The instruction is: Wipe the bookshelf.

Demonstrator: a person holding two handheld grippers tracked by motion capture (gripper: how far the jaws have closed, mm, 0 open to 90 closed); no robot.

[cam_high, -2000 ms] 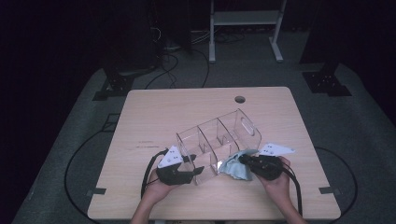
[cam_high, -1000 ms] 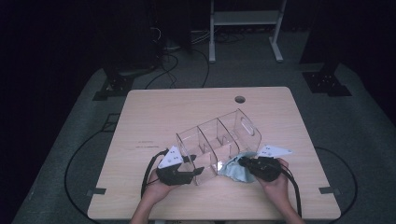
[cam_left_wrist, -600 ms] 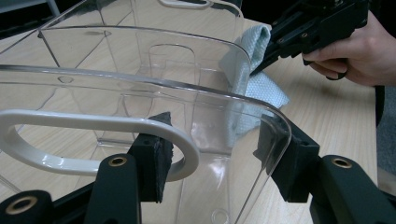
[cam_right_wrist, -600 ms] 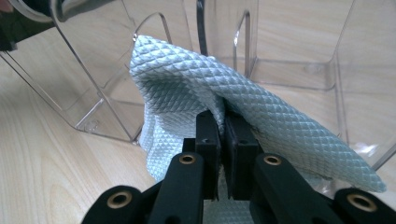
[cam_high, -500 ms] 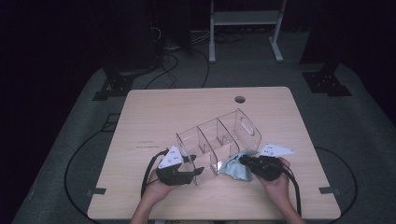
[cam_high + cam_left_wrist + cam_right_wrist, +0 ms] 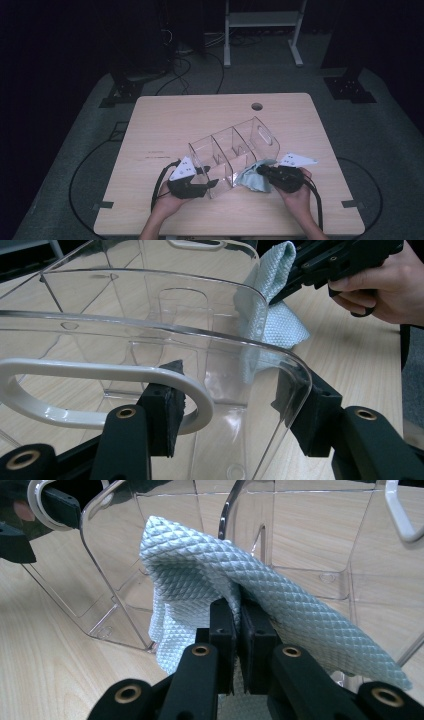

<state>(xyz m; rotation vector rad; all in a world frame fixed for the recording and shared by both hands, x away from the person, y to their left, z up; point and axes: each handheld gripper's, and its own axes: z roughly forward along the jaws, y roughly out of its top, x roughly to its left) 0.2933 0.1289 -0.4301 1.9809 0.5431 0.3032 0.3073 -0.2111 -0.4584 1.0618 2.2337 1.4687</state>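
A clear acrylic organizer (image 6: 235, 150) with several compartments lies tilted near the table's front. My left gripper (image 6: 196, 186) is shut on its near end wall. In the left gripper view, the black pads (image 6: 162, 410) clamp that organizer wall (image 6: 235, 370) beside a white-rimmed handle slot (image 6: 95, 372). My right gripper (image 6: 272, 176) is shut on a light blue waffle cloth (image 6: 250, 179), which lies against the organizer's right side. In the right gripper view, the cloth (image 6: 200, 580) drapes over my right gripper (image 6: 238, 625) and rests against the organizer's clear wall (image 6: 300, 540).
The wooden table (image 6: 200, 120) has a round cable hole (image 6: 257, 106) at its far edge. Cables trail from both grippers toward the front edge. The other hand's gripper (image 6: 340, 260) and the cloth (image 6: 272, 320) appear at the upper right of the left gripper view.
The right gripper and the cloth have shifted very slightly against the organizer. The left gripper and the organizer have stayed where they were.
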